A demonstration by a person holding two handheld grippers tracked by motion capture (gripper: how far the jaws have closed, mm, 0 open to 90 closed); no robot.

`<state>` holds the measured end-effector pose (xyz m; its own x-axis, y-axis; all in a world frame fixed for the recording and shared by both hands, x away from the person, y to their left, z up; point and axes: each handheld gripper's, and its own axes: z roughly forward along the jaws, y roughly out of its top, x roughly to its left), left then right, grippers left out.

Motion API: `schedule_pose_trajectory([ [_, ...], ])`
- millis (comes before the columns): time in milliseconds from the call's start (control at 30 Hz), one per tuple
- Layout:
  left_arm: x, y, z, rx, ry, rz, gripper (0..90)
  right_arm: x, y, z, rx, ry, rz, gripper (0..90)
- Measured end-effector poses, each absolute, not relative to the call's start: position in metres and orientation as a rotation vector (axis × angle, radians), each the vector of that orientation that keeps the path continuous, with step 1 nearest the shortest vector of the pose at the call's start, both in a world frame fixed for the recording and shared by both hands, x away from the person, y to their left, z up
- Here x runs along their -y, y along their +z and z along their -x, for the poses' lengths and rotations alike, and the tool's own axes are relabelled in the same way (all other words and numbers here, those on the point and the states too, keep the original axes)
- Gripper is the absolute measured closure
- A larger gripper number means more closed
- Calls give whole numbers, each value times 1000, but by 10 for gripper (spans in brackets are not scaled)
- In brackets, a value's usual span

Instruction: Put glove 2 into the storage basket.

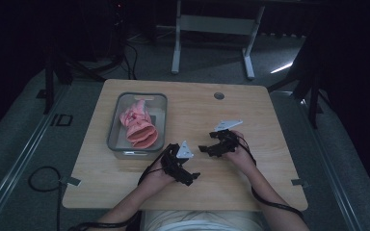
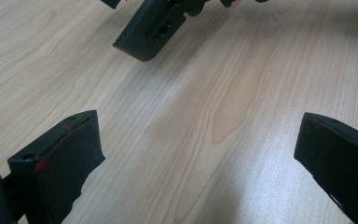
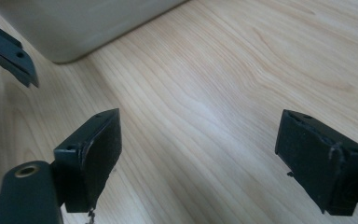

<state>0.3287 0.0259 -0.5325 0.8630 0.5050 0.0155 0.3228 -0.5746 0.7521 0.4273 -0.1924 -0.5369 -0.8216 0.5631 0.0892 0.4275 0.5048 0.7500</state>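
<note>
Resting both tools: hands sit low on the table w/ nothing gripped; judged step = reach for the cloth in the bin, not yet begun.
Left gripper [image 1: 194, 176]: nearest the person, on bare wood just off the bin's near right corner. Jaws spread wide, empty; its own view has plain tabletop between the two black pads [image 2: 70, 158].
Right gripper [image 1: 203, 149]: a bit farther out and to the right, tips aimed left toward the left one. Also released, wide apart, empty; its pads [image 3: 98, 149] frame bare wood.
Gap btwn grippers: close, tips near but apart. Part of the right tool shows at the top of the left gripper view, so swing one at a time to avoid a knock.
Table [image 1: 250, 125]: light wood, bare around both tools, room to lift straight up before moving.
Bin [image 1: 117, 107]: clear plastic, grey rim, left half of table, just beyond the left gripper. Its pale wall [image 3: 84, 28] sits at the top of the right gripper view.
Pink cloth [image 1: 139, 127]: bunched inside the bin, rolled end toward the near wall, well below the rim.
How to do it well: lift left gripper over the near rim, come down from above, keep jaws wide until pads straddle a thick fold, then close. Cloth is soft, so pinch deep, not at a loose edge.
Risk: clipping the rim shifts the light bin; the right gripper can steady the near right corner if needed.
</note>
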Motion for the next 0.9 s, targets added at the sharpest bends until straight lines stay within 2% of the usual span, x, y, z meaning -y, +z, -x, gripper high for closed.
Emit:
schedule_pose_trajectory([
  [900, -19, -557, -317, -572, 279, -2234, 4, 254, -554, -410, -2464, 1205, -941, 137],
])
